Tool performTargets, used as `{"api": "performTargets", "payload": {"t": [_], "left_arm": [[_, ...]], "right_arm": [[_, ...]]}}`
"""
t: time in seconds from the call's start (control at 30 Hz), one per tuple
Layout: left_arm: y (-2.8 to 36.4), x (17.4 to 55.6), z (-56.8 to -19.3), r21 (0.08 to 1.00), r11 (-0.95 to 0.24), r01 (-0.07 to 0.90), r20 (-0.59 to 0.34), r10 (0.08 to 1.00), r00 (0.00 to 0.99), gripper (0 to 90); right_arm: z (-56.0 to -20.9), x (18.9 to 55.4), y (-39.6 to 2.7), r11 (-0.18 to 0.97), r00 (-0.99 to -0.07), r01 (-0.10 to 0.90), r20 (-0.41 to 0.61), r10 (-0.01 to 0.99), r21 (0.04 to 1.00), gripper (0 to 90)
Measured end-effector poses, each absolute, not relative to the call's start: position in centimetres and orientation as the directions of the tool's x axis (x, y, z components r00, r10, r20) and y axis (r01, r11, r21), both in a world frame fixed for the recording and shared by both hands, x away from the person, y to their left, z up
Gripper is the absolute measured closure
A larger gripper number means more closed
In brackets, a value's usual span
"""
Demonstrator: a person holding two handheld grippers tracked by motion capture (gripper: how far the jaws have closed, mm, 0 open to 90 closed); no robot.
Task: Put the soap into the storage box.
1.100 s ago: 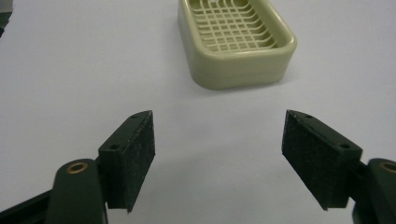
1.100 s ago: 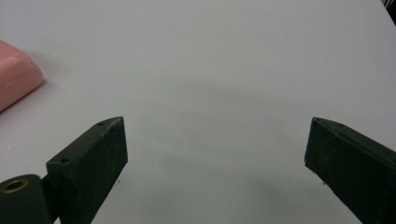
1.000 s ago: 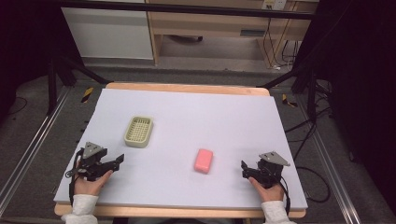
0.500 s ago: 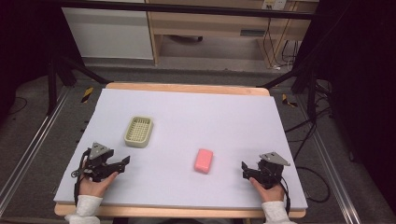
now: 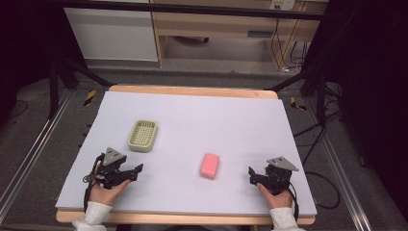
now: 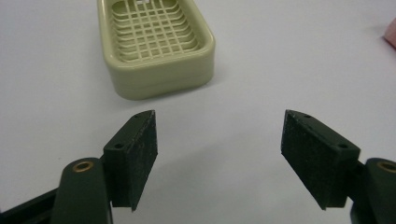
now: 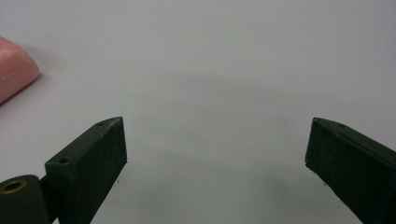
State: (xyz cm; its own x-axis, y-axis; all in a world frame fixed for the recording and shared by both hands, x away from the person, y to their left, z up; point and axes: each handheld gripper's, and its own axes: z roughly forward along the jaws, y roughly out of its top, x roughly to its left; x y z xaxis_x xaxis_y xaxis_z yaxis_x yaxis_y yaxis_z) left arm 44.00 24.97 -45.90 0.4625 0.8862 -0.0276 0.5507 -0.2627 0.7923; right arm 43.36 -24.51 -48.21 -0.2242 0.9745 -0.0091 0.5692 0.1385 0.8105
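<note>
Both sets of fingers are spread wide, holding nothing — left gripper [image 5: 135, 171] has just opened more, soap dish [image 6: 156, 45] ahead of it; right gripper [image 5: 251, 175] has pink soap [image 5: 210, 165] off to its side.

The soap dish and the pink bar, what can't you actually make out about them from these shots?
- Soap dish: its far end is cut off by the top edge of the left gripper view; in the high view it is too small to show the grid clearly.
- Pink bar: cut off by the left edge of the right gripper view; in the high view it is too small to show any marking, and its underside is hidden against the table.
</note>
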Motion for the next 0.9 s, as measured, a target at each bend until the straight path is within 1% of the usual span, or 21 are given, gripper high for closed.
{"api": "performTargets", "payload": {"t": [0.63, 0.9], "left_arm": [[22.7, 44.1, -45.4, 0.792, -0.301, 0.531, -0.008, 0.864, 0.503, 25.4], [22.2, 44.2, -45.1, 0.796, -0.293, 0.529, -0.021, 0.861, 0.509, 25.1]], "right_arm": [[-48.1, 43.2, -24.4, 0.130, -0.222, 0.563, -0.003, 0.975, 0.816, 5.7], [-48.1, 43.2, -24.4, 0.131, -0.223, 0.560, -0.004, 0.975, 0.818, 5.7]]}}
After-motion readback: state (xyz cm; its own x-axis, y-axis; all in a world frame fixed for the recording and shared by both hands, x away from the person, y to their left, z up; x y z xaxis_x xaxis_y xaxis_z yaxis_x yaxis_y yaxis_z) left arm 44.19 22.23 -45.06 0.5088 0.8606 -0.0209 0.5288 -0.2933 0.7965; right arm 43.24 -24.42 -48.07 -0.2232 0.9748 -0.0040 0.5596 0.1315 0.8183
